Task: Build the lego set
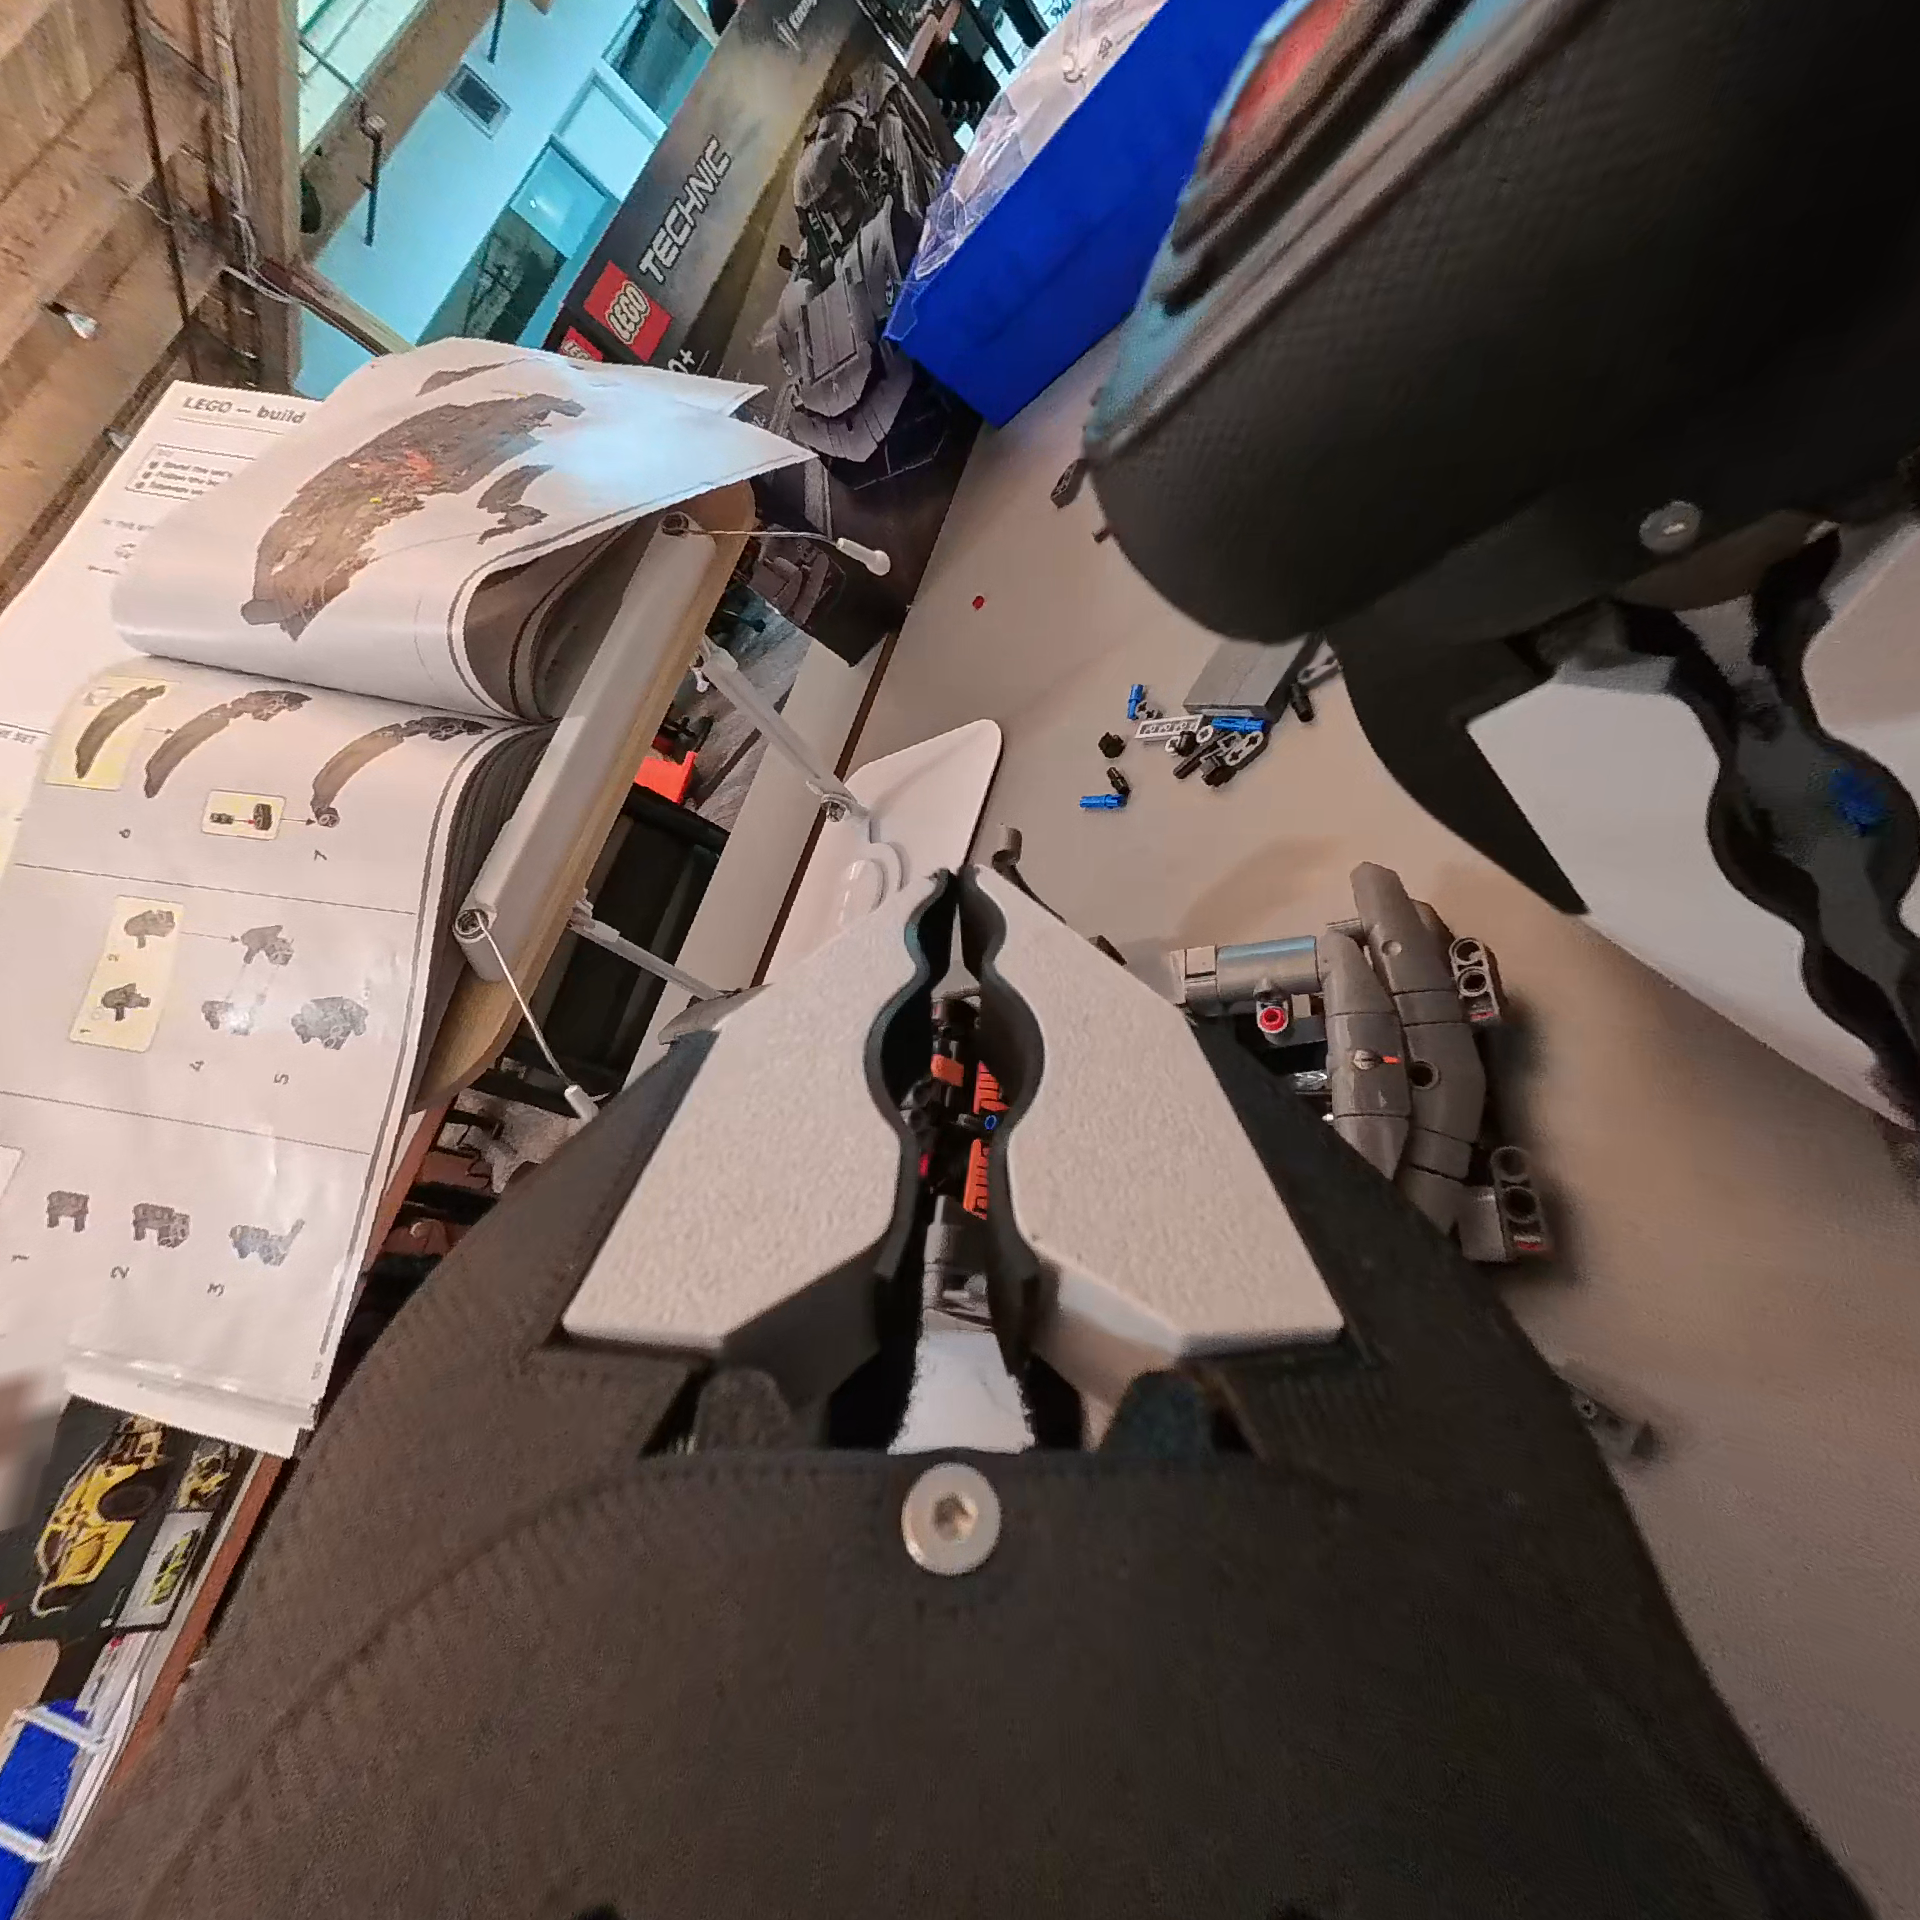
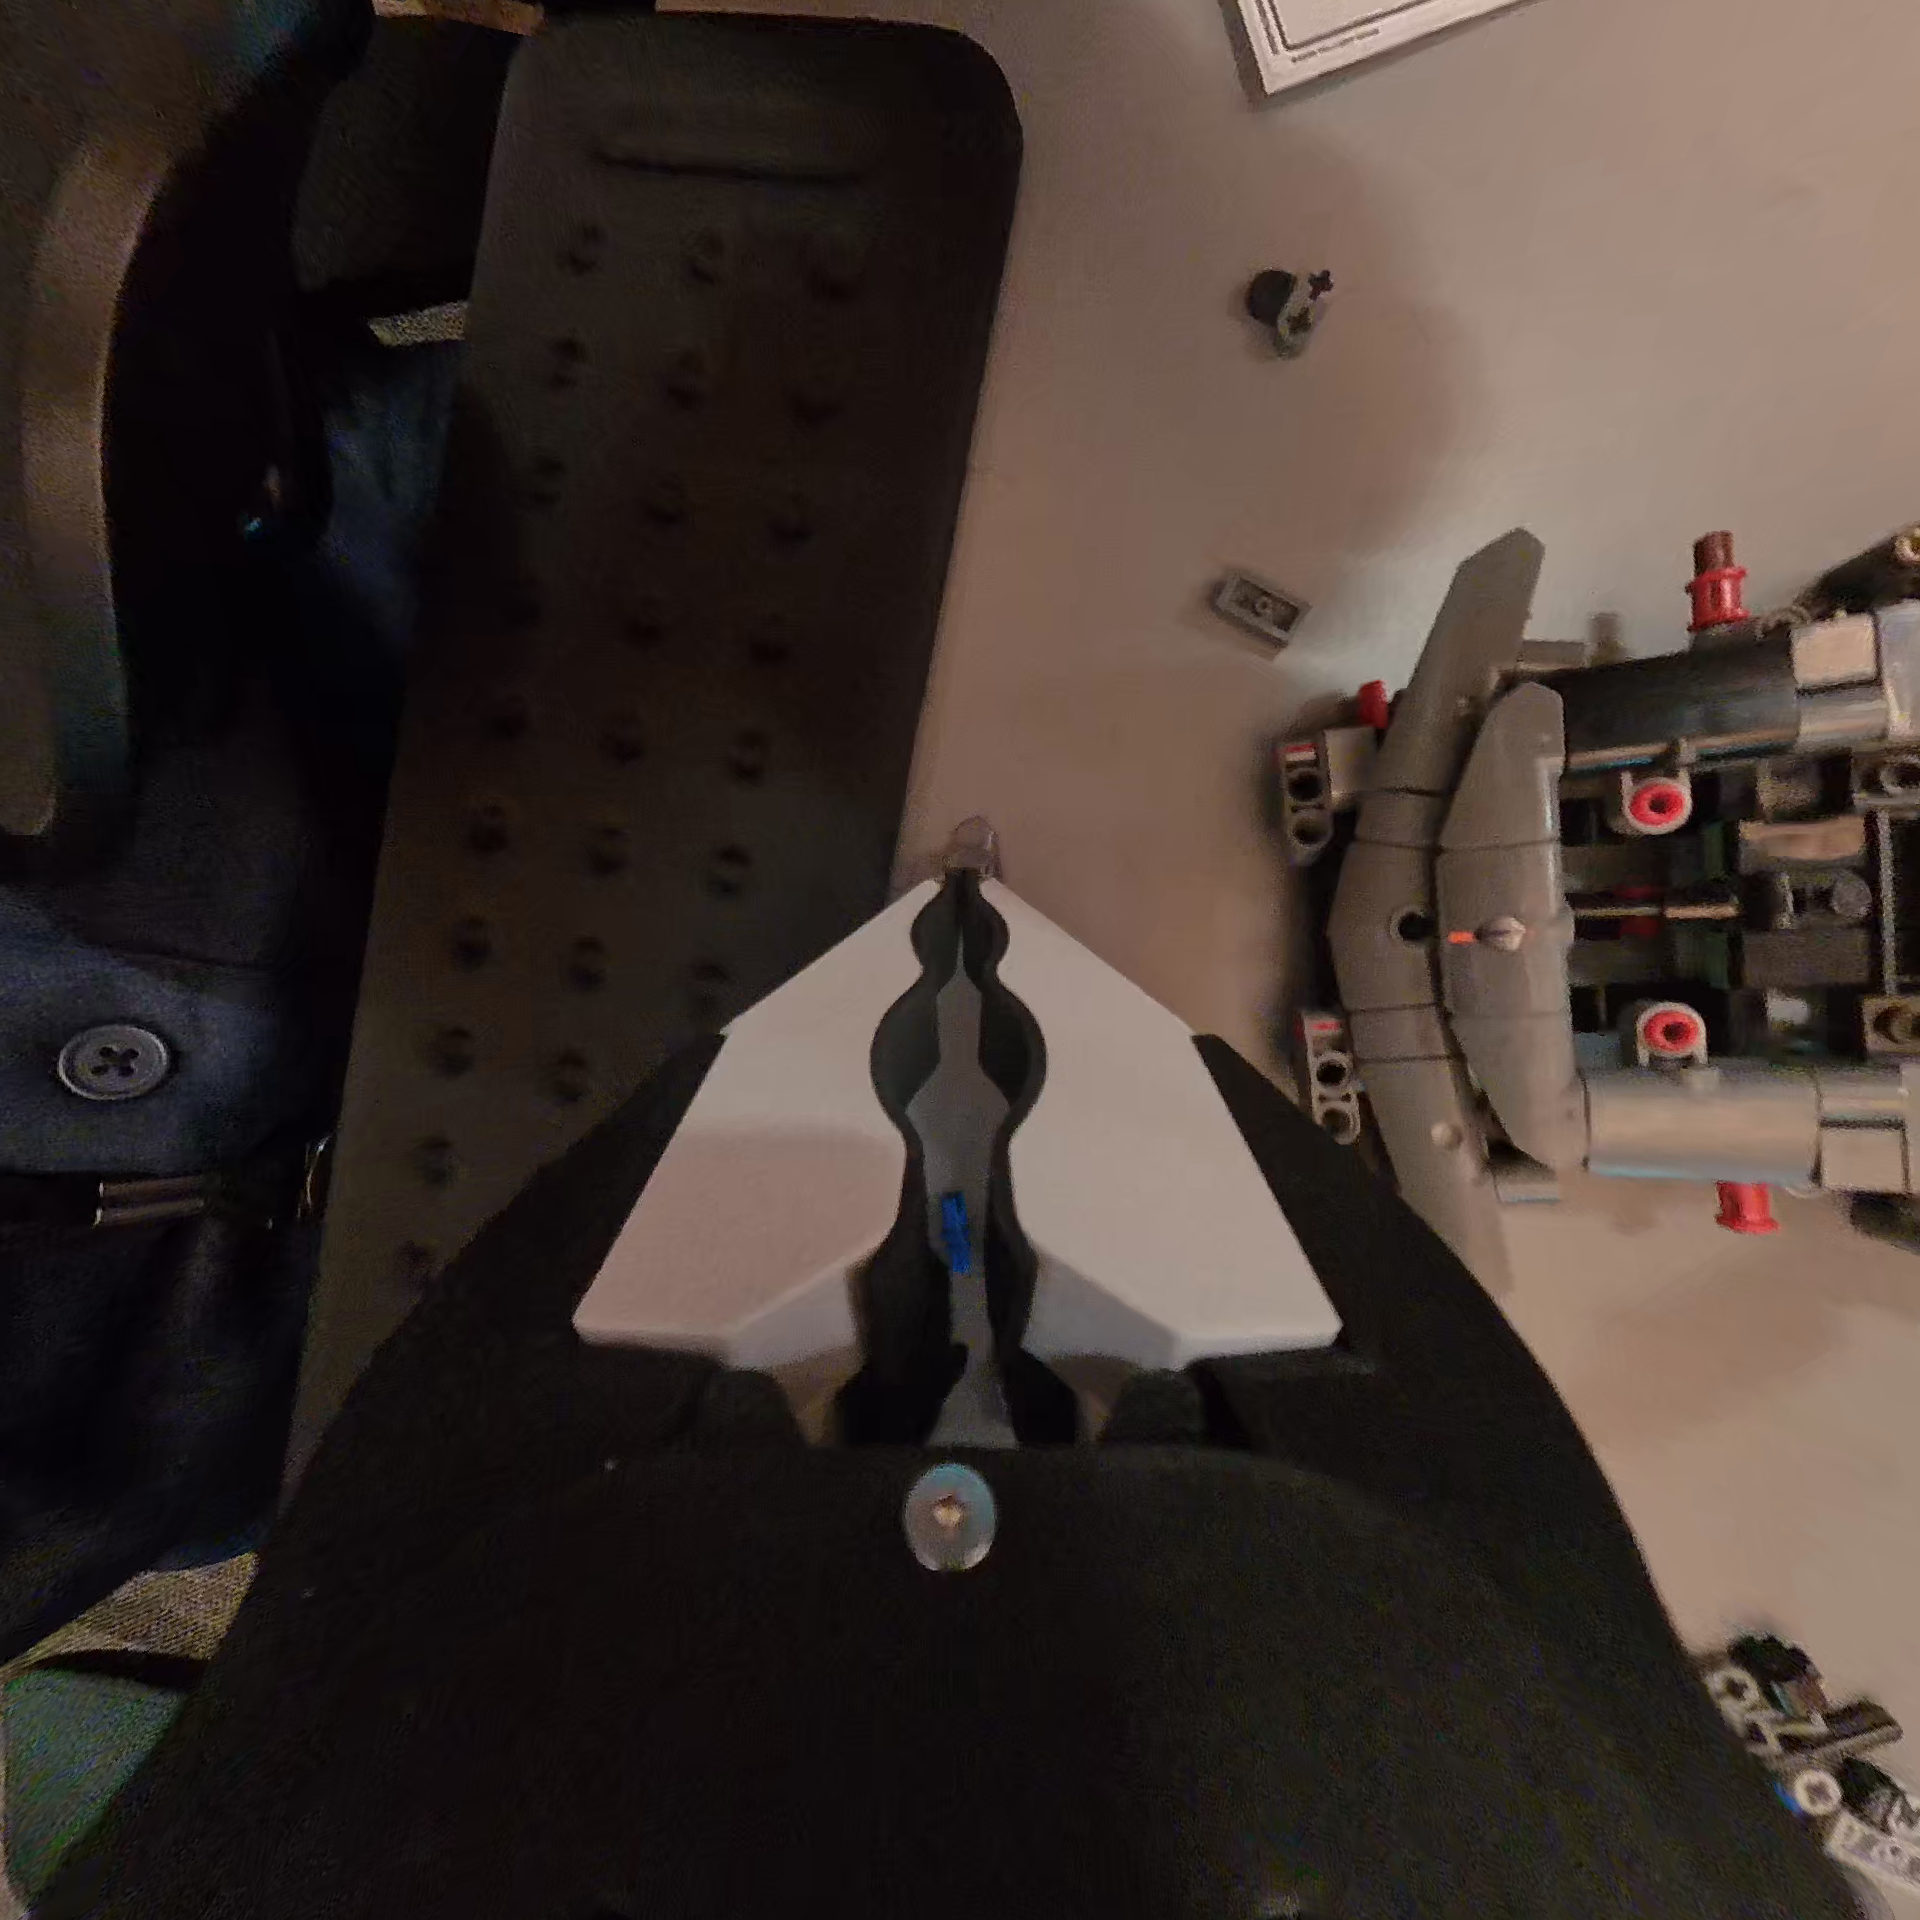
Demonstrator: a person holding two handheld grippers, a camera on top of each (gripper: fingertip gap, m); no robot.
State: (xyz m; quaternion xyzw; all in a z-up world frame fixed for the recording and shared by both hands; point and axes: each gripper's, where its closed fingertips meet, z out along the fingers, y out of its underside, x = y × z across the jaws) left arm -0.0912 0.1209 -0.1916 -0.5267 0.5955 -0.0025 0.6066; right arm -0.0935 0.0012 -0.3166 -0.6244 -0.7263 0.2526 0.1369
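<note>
Pale tabletop; right gripper [image 2: 961,888] pinches a small grey piece [image 2: 971,837] at its tips, left gripper [image 1: 956,894] closed empty, model [image 2: 1621,914] just right of it—likely mid-carry, next needs alignment.

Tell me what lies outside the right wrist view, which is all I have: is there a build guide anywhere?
Observer: Yes. An open paper instruction booklet stands on a pale reading stand, left of the left claw.
Operator: Any spare parts beyond the few loose ones I see?
Observer: A scatter of small blue and black pins lies on the white table, past the grey curved-panel model.
Operator: Is the blue pin in my claw's gap really gripped?
Observer: It seems so. In the left wrist view the small blue pin sits between the fingers of the right claw, raised clear of the table.
</note>
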